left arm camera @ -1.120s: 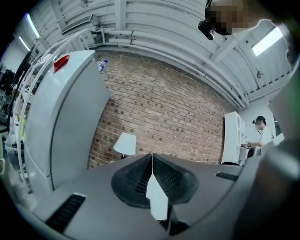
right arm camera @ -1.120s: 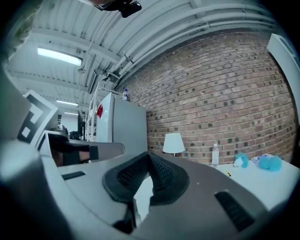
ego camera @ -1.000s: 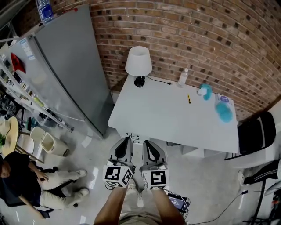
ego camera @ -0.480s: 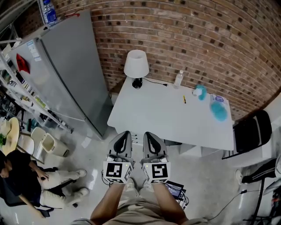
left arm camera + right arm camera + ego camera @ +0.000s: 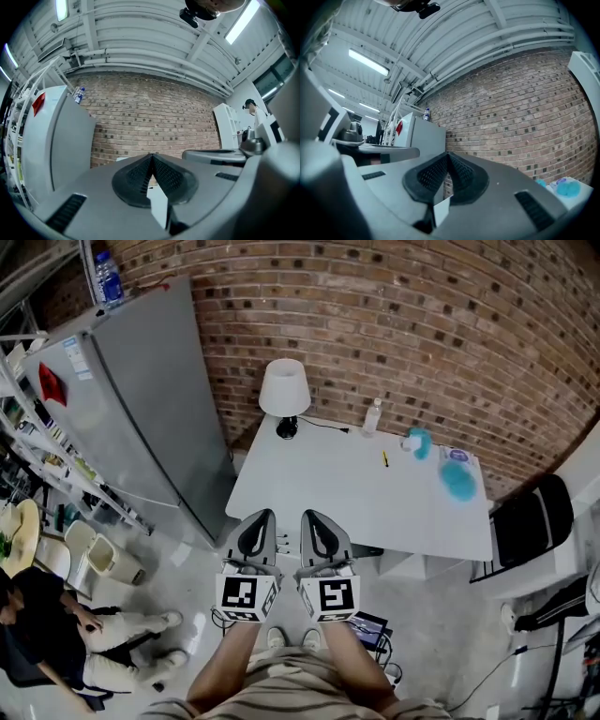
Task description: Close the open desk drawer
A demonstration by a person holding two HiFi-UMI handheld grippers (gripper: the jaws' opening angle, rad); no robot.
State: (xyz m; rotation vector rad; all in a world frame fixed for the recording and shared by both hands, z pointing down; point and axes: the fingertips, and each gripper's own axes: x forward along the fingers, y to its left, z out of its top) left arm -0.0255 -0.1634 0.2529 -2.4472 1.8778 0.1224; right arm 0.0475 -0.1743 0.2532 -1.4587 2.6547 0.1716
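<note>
Desk drawer shows only as a small white sliver with dark marks [image 5: 279, 540] under the near edge of the white desk [image 5: 356, 493], between the two grippers; whether it stands open cannot be told. Behind the desk runs a red brick wall [image 5: 422, 324], and to its left stands a tall grey fridge [image 5: 131, 409] with stickers too small to read and a blue-labelled bottle [image 5: 110, 277] on top. On the desk are a white-shaded lamp [image 5: 284, 390], a fluffy blue object [image 5: 457, 482], a clear bottle [image 5: 372, 416] and a yellow pen [image 5: 384, 458]. The left gripper [image 5: 262, 515] and the right gripper [image 5: 310, 514] hang side by side just short of the desk edge, each cube showing a black-and-white square marker. Both pairs of jaws are pressed together with nothing between them.
</note>
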